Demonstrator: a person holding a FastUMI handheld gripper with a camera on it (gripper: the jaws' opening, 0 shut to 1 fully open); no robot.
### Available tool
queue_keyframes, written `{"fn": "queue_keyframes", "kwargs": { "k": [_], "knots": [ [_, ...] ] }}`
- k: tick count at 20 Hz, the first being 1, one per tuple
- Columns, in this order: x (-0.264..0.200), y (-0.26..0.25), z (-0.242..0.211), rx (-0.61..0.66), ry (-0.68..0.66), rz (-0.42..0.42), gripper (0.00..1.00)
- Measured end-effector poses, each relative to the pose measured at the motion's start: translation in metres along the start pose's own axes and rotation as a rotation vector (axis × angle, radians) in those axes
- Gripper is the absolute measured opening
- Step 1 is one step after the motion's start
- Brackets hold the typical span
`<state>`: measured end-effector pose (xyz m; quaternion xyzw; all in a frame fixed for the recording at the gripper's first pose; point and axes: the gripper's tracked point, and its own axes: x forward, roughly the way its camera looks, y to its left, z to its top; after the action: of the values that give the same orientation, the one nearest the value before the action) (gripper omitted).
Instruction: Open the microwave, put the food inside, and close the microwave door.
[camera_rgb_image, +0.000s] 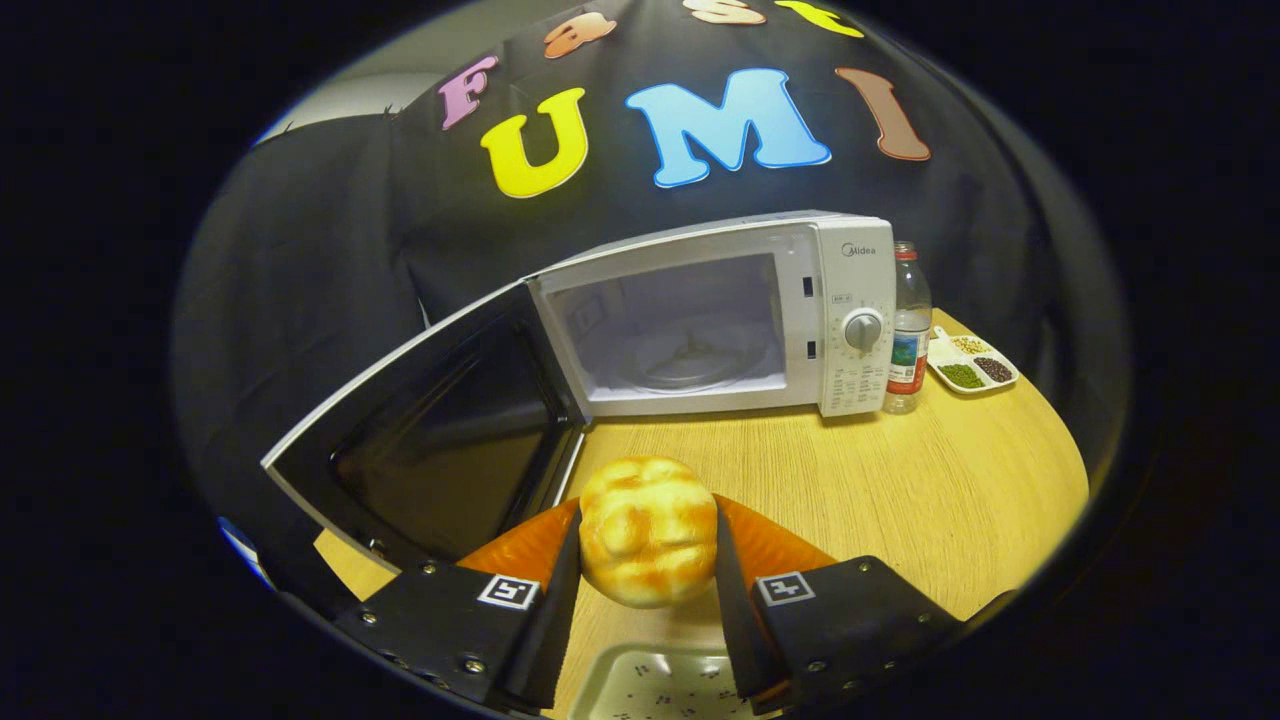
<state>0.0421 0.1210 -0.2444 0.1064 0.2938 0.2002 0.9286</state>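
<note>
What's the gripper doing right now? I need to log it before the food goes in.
Gripper: shut on the bread roll, held above the table before the open microwave.

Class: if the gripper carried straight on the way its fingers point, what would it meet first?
Probably the open microwave, near its front sill; the gripper, shut on the bread roll, has bare table ahead. Depth is uncertain.

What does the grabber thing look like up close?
The gripper has two flat, blade-like fingers set on blocky black mounts with small silver screws. Each mount wears a square black-and-white marker tag. Curved orange parts sit just behind the fingers.
</note>
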Motion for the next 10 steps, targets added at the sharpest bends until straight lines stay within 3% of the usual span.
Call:
{"fn": "queue_keyframes", "kwargs": {
  "k": [10],
  "knots": [
    [0.072, -0.003, 0.04, 0.185, -0.091, 0.044, 0.64]
  ]
}}
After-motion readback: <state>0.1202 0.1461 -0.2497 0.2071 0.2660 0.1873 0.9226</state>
